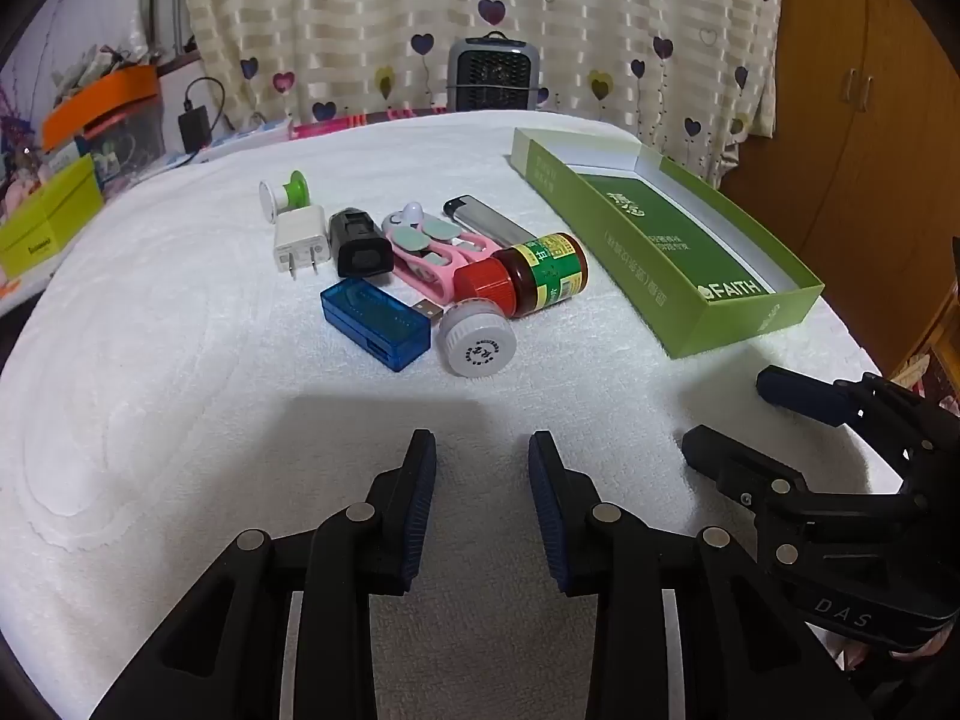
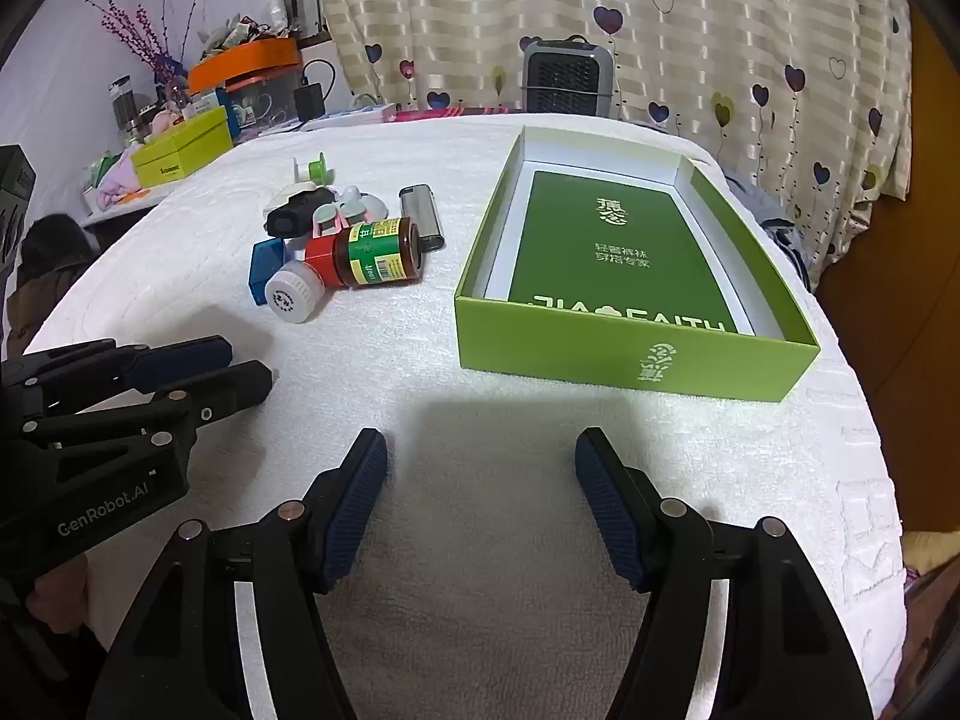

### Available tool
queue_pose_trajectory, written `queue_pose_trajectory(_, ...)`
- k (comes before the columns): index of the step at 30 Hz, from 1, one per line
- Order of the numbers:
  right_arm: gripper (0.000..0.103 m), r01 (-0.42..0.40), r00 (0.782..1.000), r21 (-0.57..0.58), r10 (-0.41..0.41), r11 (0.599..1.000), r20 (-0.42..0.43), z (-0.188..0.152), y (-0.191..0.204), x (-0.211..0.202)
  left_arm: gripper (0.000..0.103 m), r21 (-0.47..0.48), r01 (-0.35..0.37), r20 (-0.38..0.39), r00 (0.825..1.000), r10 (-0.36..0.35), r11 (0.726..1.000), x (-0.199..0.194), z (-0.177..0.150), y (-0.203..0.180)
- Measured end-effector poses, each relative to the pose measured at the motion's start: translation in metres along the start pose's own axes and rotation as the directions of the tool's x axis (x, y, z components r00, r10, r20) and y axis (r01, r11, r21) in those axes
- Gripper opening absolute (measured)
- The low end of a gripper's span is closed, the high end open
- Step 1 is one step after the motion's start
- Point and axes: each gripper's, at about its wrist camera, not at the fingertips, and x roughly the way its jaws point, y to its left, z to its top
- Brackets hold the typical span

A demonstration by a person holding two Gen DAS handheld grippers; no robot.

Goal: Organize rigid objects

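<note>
**White towel, green box, a heap of small things**

White towelling [image 2: 492, 504] covers the table. On its right side sits the open green box [image 2: 636, 360] — only a printed card lies inside. Both claws hover low at the near edge, holding nothing: the right gripper [image 2: 480, 498] spread wide, the left gripper [image 1: 483, 498] parted less. Left of the box the clutter bunches together — brown bottle [image 1: 549, 270] on its side, blue USB tester [image 1: 375, 324], black adapter [image 1: 358, 243], white charger [image 1: 300, 243], silver lighter [image 1: 486, 219], white cap [image 1: 478, 345].
</note>
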Motion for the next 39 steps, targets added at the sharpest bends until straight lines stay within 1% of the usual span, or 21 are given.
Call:
queue_pose_trajectory(3,0.066,-0.001,1.0,0.001,0.001,1.0,0.0,-0.0001,0.0,-0.0001,0.031,0.009,-0.01,0.001,1.0,0.01,1.0,0.0,0.0001,-0.0007)
queue_pose_trajectory(39,0.066,-0.003,1.0,0.003,0.003,1.0,0.003,-0.0004,0.0003,0.0003,0.031,0.014,-0.014,0.006,1.0,0.014,1.0,-0.0002,-0.0001,-0.001)
